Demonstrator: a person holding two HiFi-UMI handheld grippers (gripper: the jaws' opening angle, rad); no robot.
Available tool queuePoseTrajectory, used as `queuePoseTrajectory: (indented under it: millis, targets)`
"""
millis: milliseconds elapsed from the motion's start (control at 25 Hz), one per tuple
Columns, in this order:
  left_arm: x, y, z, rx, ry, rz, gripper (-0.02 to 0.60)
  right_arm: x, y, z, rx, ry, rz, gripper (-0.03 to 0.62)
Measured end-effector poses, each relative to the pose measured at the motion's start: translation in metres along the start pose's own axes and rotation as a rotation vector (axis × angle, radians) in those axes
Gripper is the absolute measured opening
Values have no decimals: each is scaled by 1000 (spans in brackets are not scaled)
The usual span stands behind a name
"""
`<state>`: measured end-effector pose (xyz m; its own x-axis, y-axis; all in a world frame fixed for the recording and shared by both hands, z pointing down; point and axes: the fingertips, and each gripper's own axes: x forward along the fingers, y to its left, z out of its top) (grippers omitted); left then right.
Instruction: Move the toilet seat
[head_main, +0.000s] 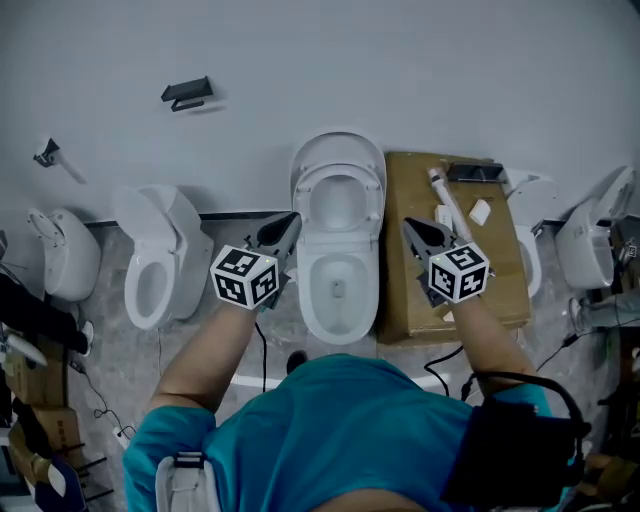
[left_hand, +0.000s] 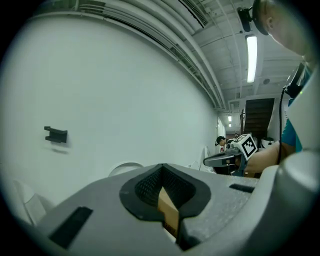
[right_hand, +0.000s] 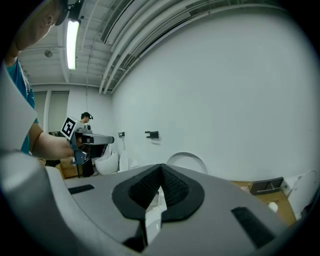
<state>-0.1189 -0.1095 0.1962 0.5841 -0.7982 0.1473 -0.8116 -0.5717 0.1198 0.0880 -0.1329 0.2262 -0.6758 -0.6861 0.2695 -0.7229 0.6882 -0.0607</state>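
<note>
The white toilet (head_main: 338, 300) stands against the wall straight ahead of me. Its seat (head_main: 372, 196) and lid (head_main: 338, 146) are tipped up against the wall. The lid's rounded top also shows in the left gripper view (left_hand: 125, 168) and in the right gripper view (right_hand: 186, 160). My left gripper (head_main: 289, 224) hangs in the air by the bowl's left side, shut with nothing in it (left_hand: 161, 168). My right gripper (head_main: 411, 226) hangs by the bowl's right side, over the cardboard box, jaws together and empty (right_hand: 161, 168). Neither gripper touches the toilet.
A cardboard box (head_main: 408, 190) stands right of the toilet, with a white tube (head_main: 446, 203) and a dark object (head_main: 475, 172) on top. More toilets stand at the left (head_main: 160, 255) and the right (head_main: 590, 240). A black bracket (head_main: 187, 93) is on the wall. Cables lie on the floor.
</note>
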Motion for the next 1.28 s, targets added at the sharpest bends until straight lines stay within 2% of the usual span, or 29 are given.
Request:
queuePoseTrajectory:
  millis: [120,360,720,920,1280]
  targets:
    - [-23,-15,9,3,-21,11,3,-15,12,8,22,-1,7,-1]
    - [-50,-41,22,-38,-66,0,3,-36,28,28,34,-18,23,-2]
    - [-85,-38,41,-59,-88,8,3,-44,46,59,31,-45,67,-2]
    - [-90,-37,49,-71,-99,-14,3,-44,47,71,27,-60,76,-2]
    - [-74,-35,47,-98,-103,-34,3,-32,37,67,28,-48,72,-2]
